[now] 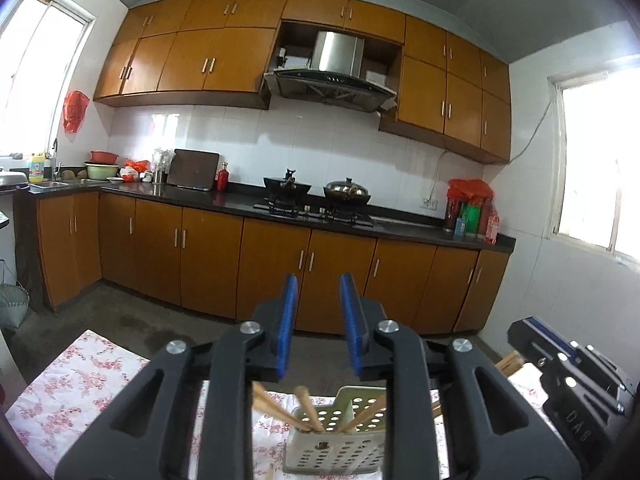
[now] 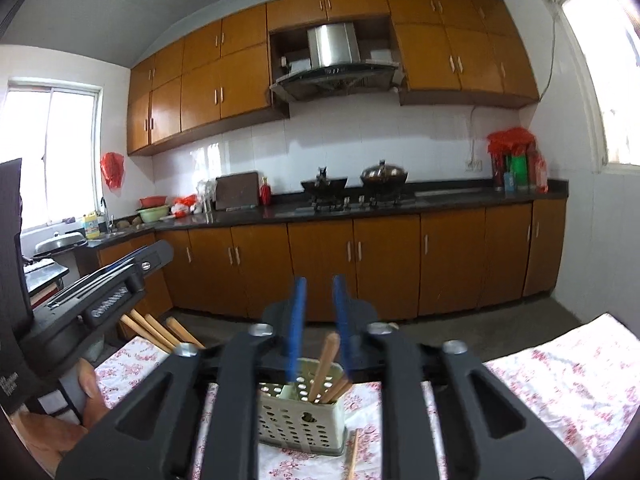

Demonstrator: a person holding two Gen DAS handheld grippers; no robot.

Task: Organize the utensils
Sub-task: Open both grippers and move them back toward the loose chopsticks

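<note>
**Both grippers hung over the caddy, one chopstick loose beside it**

The table, under a floral cloth, carried a pale perforated caddy near its middle. The caddy sat low and just ahead of both grippers, and wooden chopsticks stood tilted in its compartments, handles up. The right gripper hovered above it, blue pads slightly parted and pinching nothing; one handle only rose behind the gap. The left gripper was likewise a little spread and empty. A single loose chopstick lay on the cloth just right of the caddy, its long axis running roughly along the gripper's line, and the right gripper looked nearer.
</note>
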